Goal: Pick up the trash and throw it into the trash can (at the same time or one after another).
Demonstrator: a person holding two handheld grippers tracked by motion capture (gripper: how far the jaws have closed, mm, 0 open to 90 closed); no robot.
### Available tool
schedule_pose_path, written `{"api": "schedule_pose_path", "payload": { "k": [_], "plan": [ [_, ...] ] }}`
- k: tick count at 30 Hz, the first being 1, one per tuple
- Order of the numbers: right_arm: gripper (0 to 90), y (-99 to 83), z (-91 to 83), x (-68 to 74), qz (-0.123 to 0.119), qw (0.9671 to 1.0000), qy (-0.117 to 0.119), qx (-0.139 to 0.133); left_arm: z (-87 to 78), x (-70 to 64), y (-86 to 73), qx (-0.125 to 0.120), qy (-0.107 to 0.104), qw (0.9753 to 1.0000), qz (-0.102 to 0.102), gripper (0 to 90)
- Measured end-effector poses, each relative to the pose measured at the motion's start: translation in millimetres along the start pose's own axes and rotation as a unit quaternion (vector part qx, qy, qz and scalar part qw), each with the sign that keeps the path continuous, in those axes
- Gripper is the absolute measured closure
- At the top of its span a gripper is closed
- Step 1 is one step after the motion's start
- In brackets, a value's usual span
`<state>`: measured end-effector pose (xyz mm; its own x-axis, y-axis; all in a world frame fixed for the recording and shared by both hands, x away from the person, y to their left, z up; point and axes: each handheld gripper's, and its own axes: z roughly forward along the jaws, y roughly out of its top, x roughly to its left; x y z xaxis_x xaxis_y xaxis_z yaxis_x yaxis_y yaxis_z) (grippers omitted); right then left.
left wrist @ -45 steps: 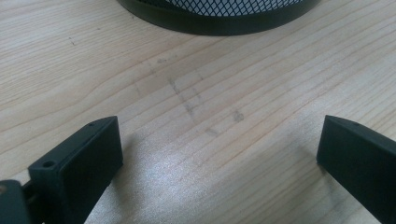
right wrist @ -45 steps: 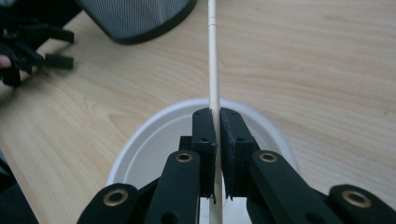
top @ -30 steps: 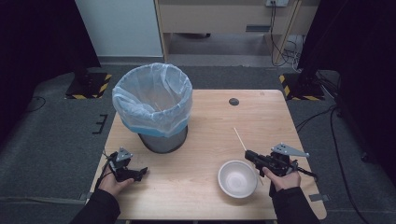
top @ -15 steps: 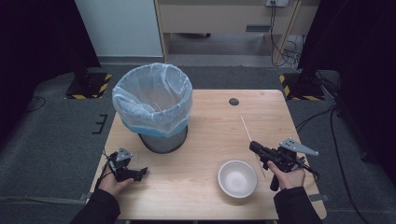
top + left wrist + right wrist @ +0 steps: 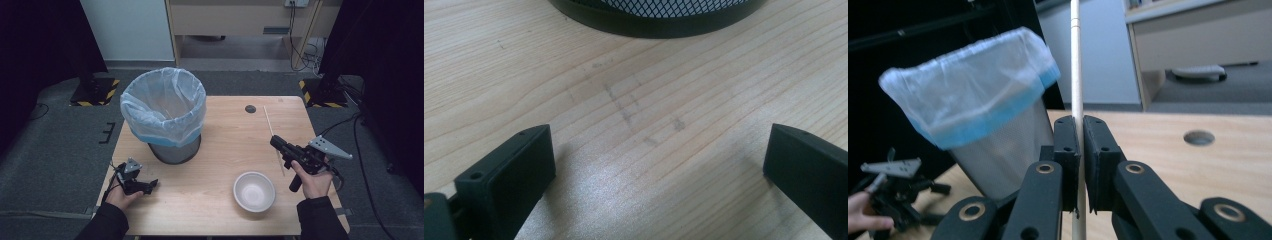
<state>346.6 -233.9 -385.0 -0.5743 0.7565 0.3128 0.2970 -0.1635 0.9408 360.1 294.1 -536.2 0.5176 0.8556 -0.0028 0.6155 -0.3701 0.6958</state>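
My right gripper [image 5: 276,142] hovers above the table's right side, shut on a thin wooden stick [image 5: 268,119]. In the right gripper view the stick [image 5: 1075,60] stands upright, pinched between the closed jaws [image 5: 1081,150], and runs past them above and below. A white bowl [image 5: 254,191] sits near the front edge, left of the right hand. My left gripper [image 5: 152,184] rests on the front left corner, open, with bare wood between its jaws [image 5: 659,165].
A mesh bin with a clear and blue liner [image 5: 165,107] stands at the back left; its base [image 5: 659,20] lies just beyond the left jaws. A round cable hole [image 5: 250,108] is in the table's far middle. The wooden tabletop [image 5: 220,150] ends close behind both hands.
The right gripper, holding the stick, has moved away from above the bowl, to the right and farther back. The left gripper has stayed put.
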Motion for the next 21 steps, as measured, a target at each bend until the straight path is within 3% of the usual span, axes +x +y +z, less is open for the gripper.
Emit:
{"api": "schedule_pose_path", "payload": {
  "k": [10,21],
  "plan": [
    [85.7,25.5,8.4,11.2,0.001,0.9990,0.016,-0.041,0.0,0.0,0.0,0.000,0.000,1.0000,0.000,0.0],
    [85.7,55.8,17.0,19.7,-0.005,0.9972,0.017,-0.072,0.1,0.0,0.0,0.000,0.000,1.0000,0.000,0.0]
  ]
}}
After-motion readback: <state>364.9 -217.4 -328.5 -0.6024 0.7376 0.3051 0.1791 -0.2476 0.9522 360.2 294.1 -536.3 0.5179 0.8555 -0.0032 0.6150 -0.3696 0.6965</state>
